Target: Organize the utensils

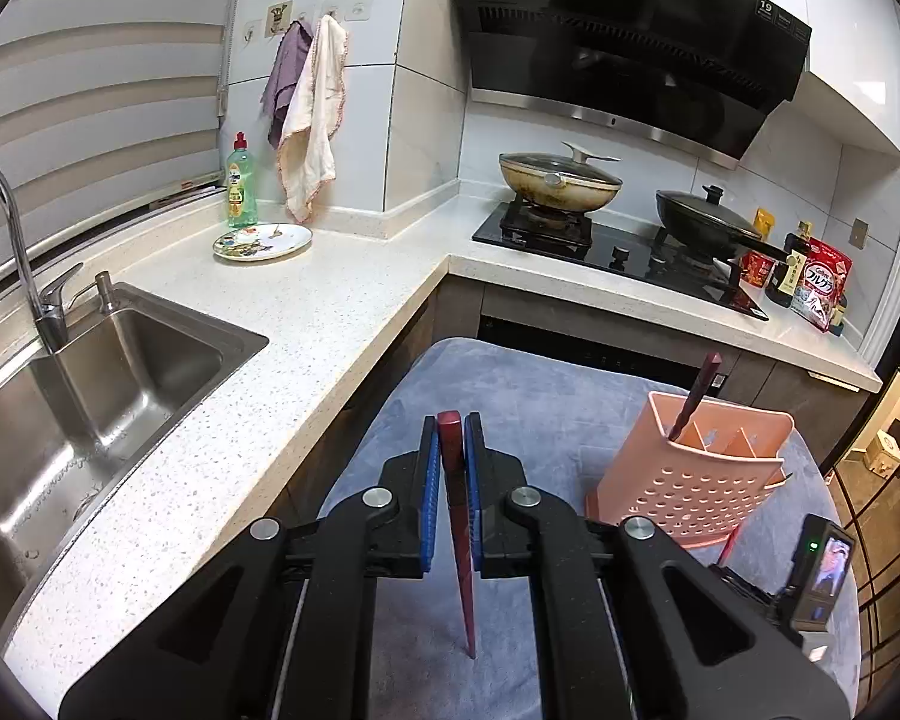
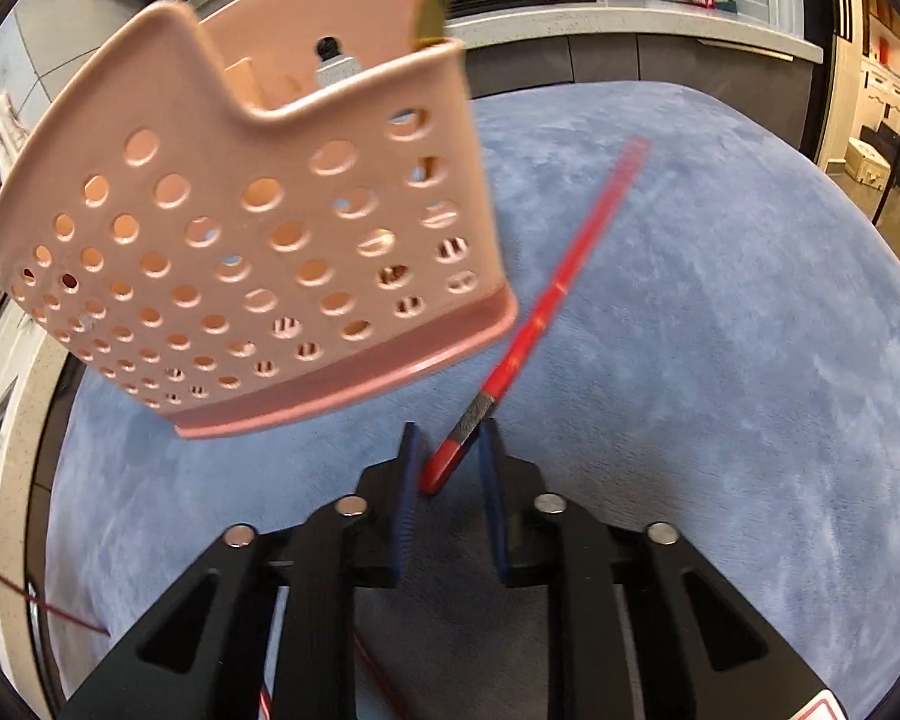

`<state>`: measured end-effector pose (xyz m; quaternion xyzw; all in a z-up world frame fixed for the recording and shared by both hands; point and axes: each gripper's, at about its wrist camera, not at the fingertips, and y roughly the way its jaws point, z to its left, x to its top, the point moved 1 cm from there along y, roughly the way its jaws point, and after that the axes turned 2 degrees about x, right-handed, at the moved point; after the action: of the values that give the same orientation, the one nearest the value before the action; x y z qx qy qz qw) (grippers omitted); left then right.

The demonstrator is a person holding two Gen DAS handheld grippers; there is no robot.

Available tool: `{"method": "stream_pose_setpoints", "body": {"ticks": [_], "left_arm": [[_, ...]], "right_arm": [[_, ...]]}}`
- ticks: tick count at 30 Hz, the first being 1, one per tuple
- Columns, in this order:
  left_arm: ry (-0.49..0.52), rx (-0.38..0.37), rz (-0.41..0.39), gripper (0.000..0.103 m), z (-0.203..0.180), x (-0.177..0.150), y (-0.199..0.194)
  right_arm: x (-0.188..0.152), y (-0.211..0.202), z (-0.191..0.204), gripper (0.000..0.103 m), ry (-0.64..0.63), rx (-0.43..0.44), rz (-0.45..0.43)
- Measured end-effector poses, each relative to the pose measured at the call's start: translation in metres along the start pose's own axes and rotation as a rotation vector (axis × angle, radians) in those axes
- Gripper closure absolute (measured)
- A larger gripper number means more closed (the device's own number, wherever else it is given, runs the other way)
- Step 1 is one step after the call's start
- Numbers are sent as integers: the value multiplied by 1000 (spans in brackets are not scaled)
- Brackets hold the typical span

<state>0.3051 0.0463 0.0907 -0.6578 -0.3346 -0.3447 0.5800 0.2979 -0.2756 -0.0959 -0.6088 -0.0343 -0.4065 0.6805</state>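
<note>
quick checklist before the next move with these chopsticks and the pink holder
1. Left gripper shut on a dark red chopstick: ok, pads clamp it on both sides.
2. Right gripper gripping the red chopstick: cannot tell, its thick end lies skewed between the fingers and firm pad contact is unclear.
3. Pink utensil holder upright on the blue cloth: ok.
4. Holder compartments free: ok, one chopstick stands in the left slot, others look open.
5. Red chopstick's far end free of the holder: ok, it lies on the cloth beside it.
</note>
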Motion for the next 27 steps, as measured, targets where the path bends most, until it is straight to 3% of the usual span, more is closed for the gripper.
{"method": "stream_pose_setpoints", "body": {"ticks": [4, 15, 27], "left_arm": [[-2, 3, 3, 95, 2, -2, -4], [-2, -15, 10, 96, -9, -9, -25], [6, -45, -18, 96, -39, -1, -59]], "right_arm": [[-7, -12, -24, 96, 9, 24, 25], [-36, -71, -88, 96, -11, 66, 51], [-15, -183, -113, 96, -60, 127, -109]]}}
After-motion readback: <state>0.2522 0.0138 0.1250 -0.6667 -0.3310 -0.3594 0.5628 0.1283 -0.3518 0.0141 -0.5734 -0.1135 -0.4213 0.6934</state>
